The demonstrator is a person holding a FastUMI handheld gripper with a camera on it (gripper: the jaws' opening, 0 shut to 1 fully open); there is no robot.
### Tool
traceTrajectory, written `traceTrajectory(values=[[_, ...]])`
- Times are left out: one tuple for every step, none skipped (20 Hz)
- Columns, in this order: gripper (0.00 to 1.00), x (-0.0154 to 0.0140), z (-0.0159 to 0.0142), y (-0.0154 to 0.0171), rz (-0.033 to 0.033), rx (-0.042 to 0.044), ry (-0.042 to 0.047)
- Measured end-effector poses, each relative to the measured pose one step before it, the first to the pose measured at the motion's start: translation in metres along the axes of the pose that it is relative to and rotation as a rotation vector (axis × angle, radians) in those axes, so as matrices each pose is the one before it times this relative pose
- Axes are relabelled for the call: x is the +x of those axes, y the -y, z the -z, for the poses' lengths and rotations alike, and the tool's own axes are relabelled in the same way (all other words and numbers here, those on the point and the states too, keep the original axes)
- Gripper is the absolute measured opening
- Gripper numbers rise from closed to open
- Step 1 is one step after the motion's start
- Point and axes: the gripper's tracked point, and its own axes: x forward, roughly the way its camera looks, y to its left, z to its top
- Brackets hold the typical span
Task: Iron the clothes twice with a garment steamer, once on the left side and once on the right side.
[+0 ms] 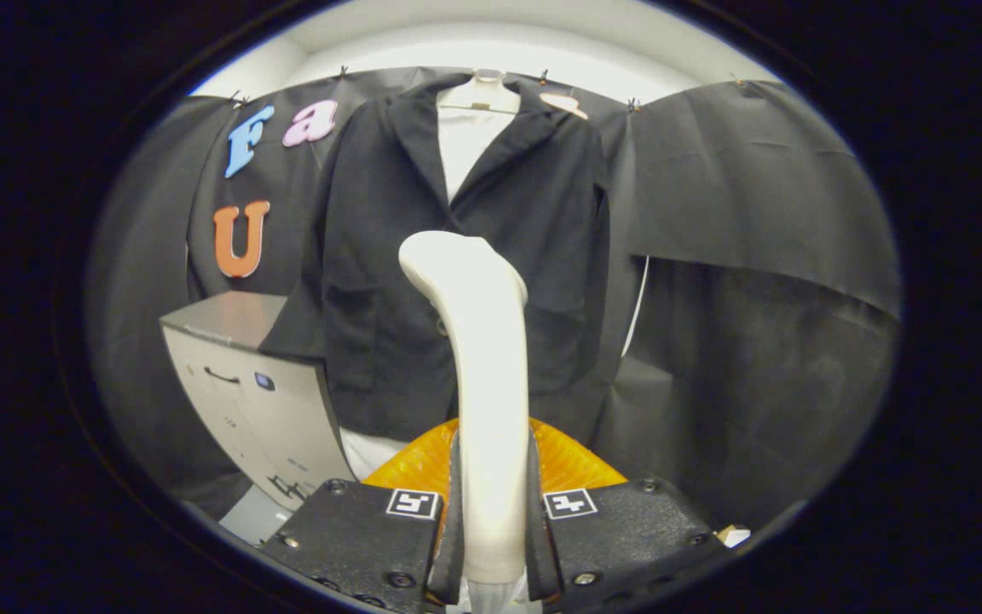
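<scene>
Gripper clenching garment steamer by lower handle, both fingers pressing its sides. Steamer standing upright between fingers, curved head rising in front of dark jacket. Jacket hanging on hanger against booth wall, white shirt showing at collar; grey cabinet sitting beside jacket's lower edge. Steamer looking rigid, smooth, likely slippery and top-heavy: low handle grip seeming right, firm squeeze needed. Jacket looking soft, swinging freely under light pressure.

Camera rides the claw, facing the nearby jacket.
</scene>
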Motion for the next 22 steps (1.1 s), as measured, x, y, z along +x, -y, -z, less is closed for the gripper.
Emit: traceTrajectory(values=[[0.32,0.00259,-0.01472,0.00624,-0.00604,-0.00766,0.03771],[0.32,0.00646,-0.01779,0.00677,-0.00472,-0.00543,0.04013],[0.32,0.00525,-0.01712,0.00708,-0.00408,0.00361,0.03779],[0.32,0.00697,-0.01552,0.00680,-0.00643,0.00867,0.03320],[0.32,0.00915,-0.01477,0.00654,-0.00645,0.00820,0.02879],[0.32,0.00914,-0.01361,0.00604,-0.00560,0.01361,0.03252],[0.32,0.01010,-0.01493,0.00628,-0.00738,0.00817,0.03534],[0.32,0.01047,-0.01201,0.00382,-0.01056,0.01199,0.03560],[0.32,0.00956,-0.01150,0.00260,-0.01607,0.01658,0.02926],[0.32,0.00773,-0.00817,-0.00123,-0.02181,0.02077,0.02295],[0.32,0.00718,-0.00825,0.00051,-0.01834,0.01144,0.02477],[0.32,0.00870,-0.00620,0.00374,-0.01057,-0.00200,0.02275],[0.32,0.00770,-0.00860,0.00334,-0.00872,-0.00307,0.02521],[0.32,0.00886,-0.00940,0.00330,-0.00817,0.00514,0.02731],[0.32,0.00930,-0.00921,0.00346,-0.00252,0.00969,0.02528],[0.32,0.00861,-0.00696,0.00378,-0.00047,0.00614,0.02676],[0.32,0.00818,-0.00766,0.00511,0.00323,0.00237,0.02295],[0.32,0.01265,-0.01453,0.00684,-0.00015,-0.00169,0.01969],[0.31,0.00051,0.00324,-0.00064,0.00301,-0.00067,0.02018],[0.32,0.01121,-0.00586,0.00131,0.00370,-0.00317,0.01985],[0.31,0.00720,-0.00474,0.00071,0.00364,-0.00740,0.01619],[0.31,0.00630,-0.00161,0.00117,0.00631,-0.01125,0.01299]])
